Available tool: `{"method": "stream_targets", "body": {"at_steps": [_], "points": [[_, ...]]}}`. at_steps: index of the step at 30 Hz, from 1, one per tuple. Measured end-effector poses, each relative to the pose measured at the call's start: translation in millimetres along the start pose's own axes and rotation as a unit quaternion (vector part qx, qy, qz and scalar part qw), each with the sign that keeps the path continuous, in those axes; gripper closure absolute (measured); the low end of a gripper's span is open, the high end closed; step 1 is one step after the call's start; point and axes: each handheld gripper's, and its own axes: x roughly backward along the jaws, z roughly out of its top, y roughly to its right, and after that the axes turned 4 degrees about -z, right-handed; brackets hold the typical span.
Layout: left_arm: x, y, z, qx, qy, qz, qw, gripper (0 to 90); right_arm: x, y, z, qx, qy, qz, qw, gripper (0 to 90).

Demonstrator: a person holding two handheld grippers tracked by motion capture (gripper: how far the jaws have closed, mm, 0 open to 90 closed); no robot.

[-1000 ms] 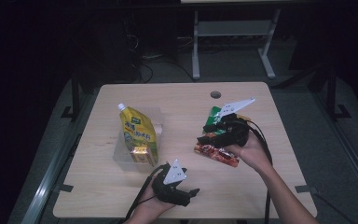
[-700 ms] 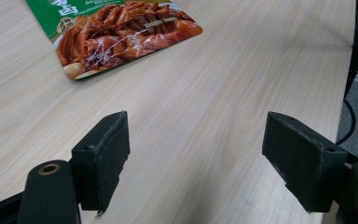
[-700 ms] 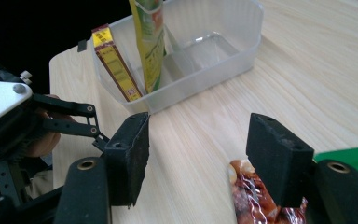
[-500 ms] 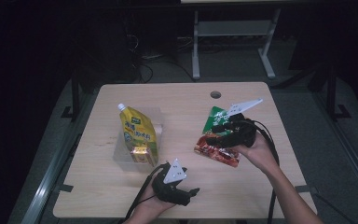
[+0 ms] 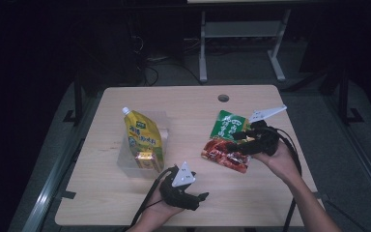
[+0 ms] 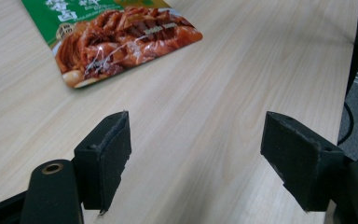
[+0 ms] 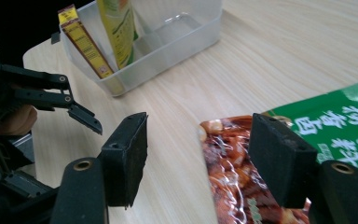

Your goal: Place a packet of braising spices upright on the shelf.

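A flat food packet (image 5: 227, 133), green at its far end and red at its near end, lies on the right half of the wooden table (image 5: 183, 104). My right gripper (image 5: 233, 143) hovers at the packet's right edge with its jaws open. In the right gripper view the gripper (image 7: 200, 158) has the packet's red end (image 7: 228, 182) under its right jaw, and nothing is pinched. My left gripper (image 5: 200, 197) rests by the table's front edge. In its own view it (image 6: 196, 163) is open over bare wood, with the packet (image 6: 116, 37) farther off.
A clear plastic container (image 5: 125, 162) stands left of centre. It holds an upright yellow spouted pouch (image 5: 142, 135) and a small yellow box (image 5: 146, 158). The right gripper view shows the container (image 7: 168, 46) ahead. A cable hole (image 5: 223, 98) sits near the far edge.
My right gripper has slid to the right, uncovering more of the packet, which stays on the table. The left gripper has not moved.
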Motion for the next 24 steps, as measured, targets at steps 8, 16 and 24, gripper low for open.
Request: {"method": "stream_targets", "body": {"at_steps": [8, 16, 24], "points": [[-4.7, -7.9, 8.9, -0.003, -0.003, 0.007, 1.0, 27.5, 9.5, 15.6, -17.1, -0.026, -0.006, -0.024, 0.9994, 34.1], [-10.2, -14.9, 14.8, 0.002, -0.004, 0.014, 0.9999, 30.6, 13.8, 24.1, -29.8, -0.042, -0.014, -0.045, 0.998, 33.2], [-20.8, -21.1, 23.2, -0.001, -0.009, 0.018, 0.9998, 35.4, 19.7, 32.5, -35.7, -0.059, -0.018, -0.075, 0.9953, 31.1]]}}
